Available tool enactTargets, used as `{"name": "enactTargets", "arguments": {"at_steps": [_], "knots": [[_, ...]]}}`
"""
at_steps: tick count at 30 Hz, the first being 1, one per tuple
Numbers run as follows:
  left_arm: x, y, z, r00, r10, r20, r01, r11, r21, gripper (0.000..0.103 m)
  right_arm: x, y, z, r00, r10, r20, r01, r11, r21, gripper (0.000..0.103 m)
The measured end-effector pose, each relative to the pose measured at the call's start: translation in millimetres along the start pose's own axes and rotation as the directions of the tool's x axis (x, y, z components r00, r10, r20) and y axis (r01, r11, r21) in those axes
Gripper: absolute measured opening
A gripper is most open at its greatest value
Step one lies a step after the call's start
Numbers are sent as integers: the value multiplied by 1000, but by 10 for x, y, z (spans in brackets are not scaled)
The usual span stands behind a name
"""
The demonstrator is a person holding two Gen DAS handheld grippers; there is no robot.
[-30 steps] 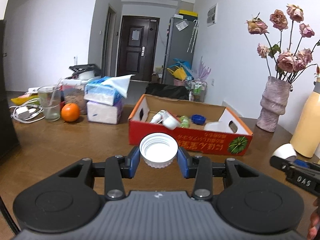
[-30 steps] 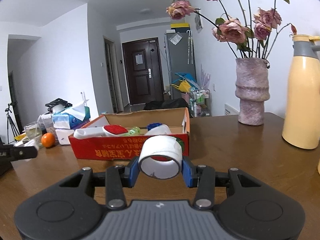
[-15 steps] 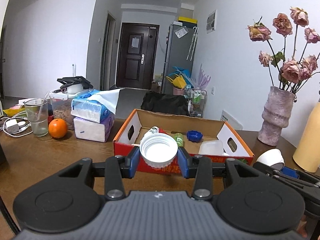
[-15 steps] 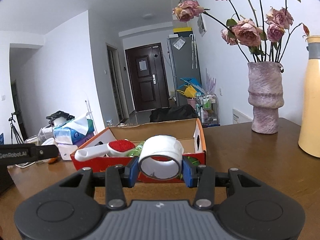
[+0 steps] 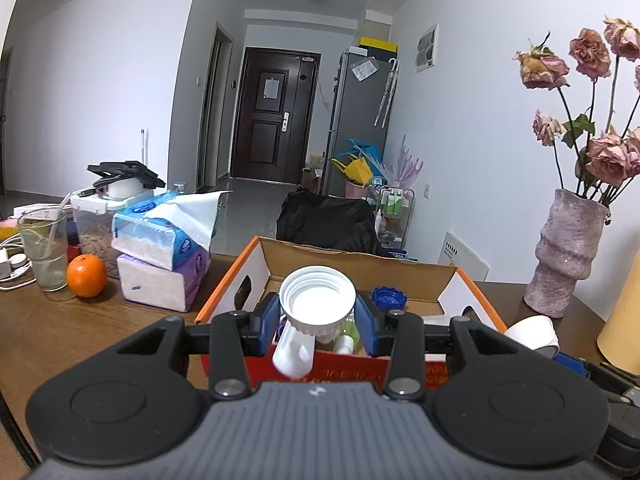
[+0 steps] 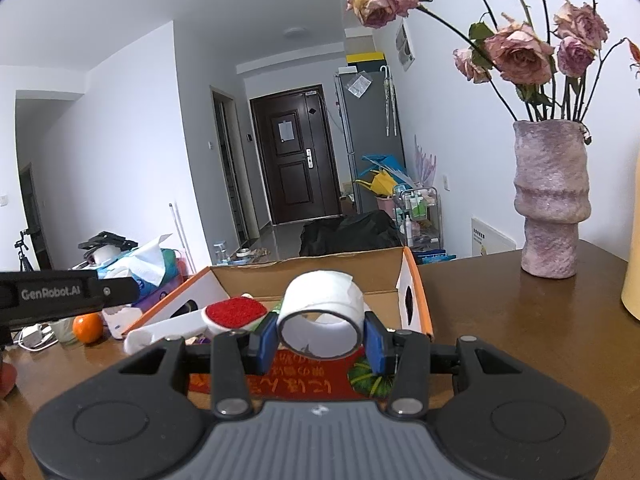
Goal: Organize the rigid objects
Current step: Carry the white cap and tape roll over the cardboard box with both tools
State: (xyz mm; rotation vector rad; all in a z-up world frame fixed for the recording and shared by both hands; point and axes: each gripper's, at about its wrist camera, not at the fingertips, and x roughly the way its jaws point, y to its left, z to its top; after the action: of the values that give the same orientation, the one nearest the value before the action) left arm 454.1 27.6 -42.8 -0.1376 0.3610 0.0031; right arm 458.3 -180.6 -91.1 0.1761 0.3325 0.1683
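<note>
My left gripper (image 5: pixel 317 316) is shut on a white screw lid (image 5: pixel 317 300), held over the near wall of the red-and-orange cardboard box (image 5: pixel 256 276). My right gripper (image 6: pixel 321 338) is shut on a white tape roll (image 6: pixel 322 312), held just above the box's near edge (image 6: pixel 416 300). Inside the box lie a white-handled brush with a red pad (image 6: pixel 236 312), a blue cap (image 5: pixel 389 298) and a small green bottle (image 5: pixel 347 330). The tape roll also shows at the right in the left wrist view (image 5: pixel 532 332).
On the wooden table (image 5: pixel 60 328) stand stacked tissue packs (image 5: pixel 164 256), an orange (image 5: pixel 86 276), a glass (image 5: pixel 43 254) and a lidded container to the left. A pink vase of dried roses (image 6: pixel 552 200) and a yellow flask (image 5: pixel 624 320) stand to the right.
Both grippers have risen and moved forward toward the box, each keeping its object. The box now sits closer and lower in both views.
</note>
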Motion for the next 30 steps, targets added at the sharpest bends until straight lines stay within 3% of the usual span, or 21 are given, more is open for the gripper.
{"name": "enactTargets", "arguments": {"at_steps": [30], "knots": [[1175, -68, 289, 999, 9, -38, -8, 999, 31, 41, 1151, 46, 287, 1000, -8, -14, 7, 999, -42, 43]]}}
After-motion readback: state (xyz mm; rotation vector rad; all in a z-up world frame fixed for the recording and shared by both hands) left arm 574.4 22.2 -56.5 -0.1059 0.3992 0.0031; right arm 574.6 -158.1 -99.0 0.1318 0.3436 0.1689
